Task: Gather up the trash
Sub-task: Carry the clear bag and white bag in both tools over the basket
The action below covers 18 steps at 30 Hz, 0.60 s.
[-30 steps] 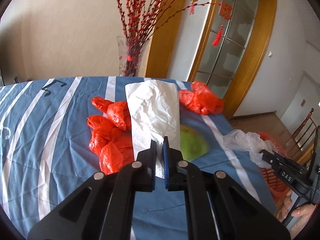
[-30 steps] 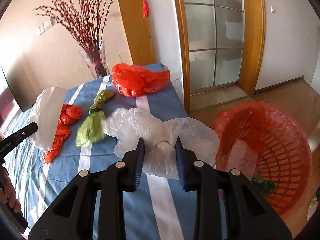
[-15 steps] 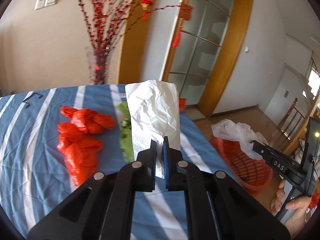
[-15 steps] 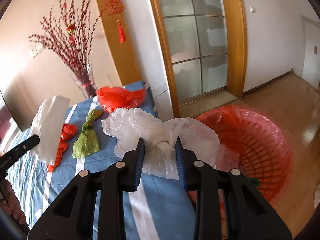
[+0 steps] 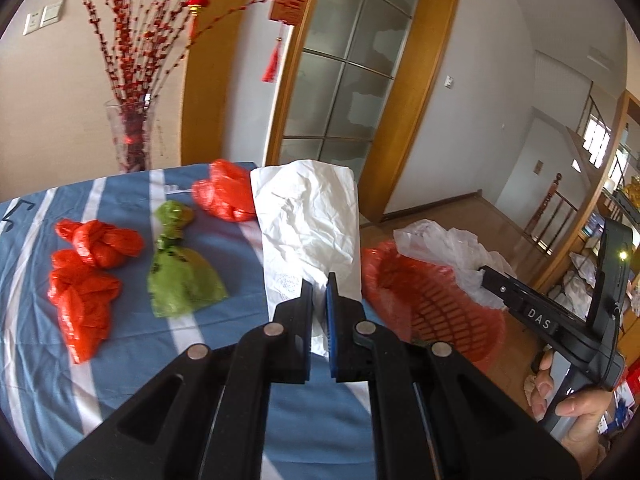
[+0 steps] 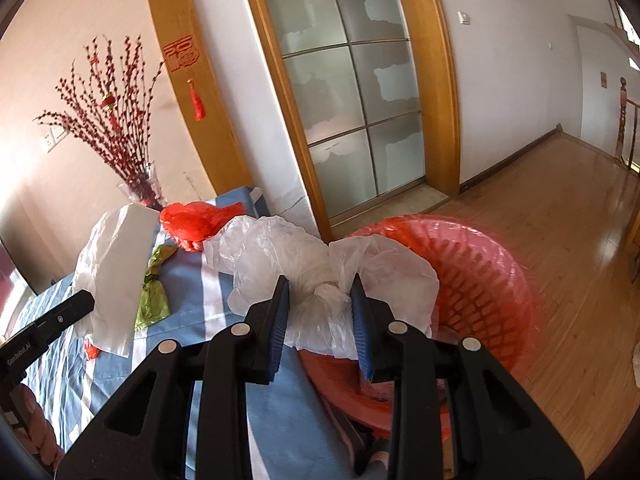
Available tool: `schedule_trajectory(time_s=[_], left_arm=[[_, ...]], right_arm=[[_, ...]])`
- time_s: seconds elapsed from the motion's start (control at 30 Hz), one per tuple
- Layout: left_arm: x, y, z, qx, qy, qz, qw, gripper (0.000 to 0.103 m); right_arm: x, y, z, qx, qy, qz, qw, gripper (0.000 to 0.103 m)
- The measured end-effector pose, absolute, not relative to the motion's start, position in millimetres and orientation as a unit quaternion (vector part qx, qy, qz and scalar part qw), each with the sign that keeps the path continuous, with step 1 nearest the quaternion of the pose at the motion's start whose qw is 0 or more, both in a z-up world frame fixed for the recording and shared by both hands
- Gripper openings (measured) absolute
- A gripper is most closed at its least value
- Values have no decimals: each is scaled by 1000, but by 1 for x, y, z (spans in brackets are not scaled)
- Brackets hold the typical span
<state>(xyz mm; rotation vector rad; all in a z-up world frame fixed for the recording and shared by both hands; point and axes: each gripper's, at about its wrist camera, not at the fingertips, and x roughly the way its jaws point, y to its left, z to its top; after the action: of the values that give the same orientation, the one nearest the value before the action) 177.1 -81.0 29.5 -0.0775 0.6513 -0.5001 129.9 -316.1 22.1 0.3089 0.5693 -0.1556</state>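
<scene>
The left hand-held gripper was clamped on the lower edge of a crumpled white paper bag, held upright above the blue striped cloth-covered surface, near its edge. The right hand-held gripper was closed around the knotted neck of a translucent white plastic bag, which hung over the near rim of the round red plastic mesh basket on the wooden floor beside the surface. This looked like the carry-and-drop step. The next move would call for bringing each bundle over the basket's mouth and opening the jaws. On the surface lay knotted red plastic bags, another red bag and a knotted green plastic bag, uncollected.
</scene>
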Motion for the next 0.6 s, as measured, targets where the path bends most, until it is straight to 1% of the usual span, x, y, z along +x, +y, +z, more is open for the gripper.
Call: schedule_trajectory(time_s=[0.6], left_arm=[[172, -132, 20, -28, 330, -290, 898, 8]], right_arm=[[117, -350, 17, 179, 269, -119, 939, 30]])
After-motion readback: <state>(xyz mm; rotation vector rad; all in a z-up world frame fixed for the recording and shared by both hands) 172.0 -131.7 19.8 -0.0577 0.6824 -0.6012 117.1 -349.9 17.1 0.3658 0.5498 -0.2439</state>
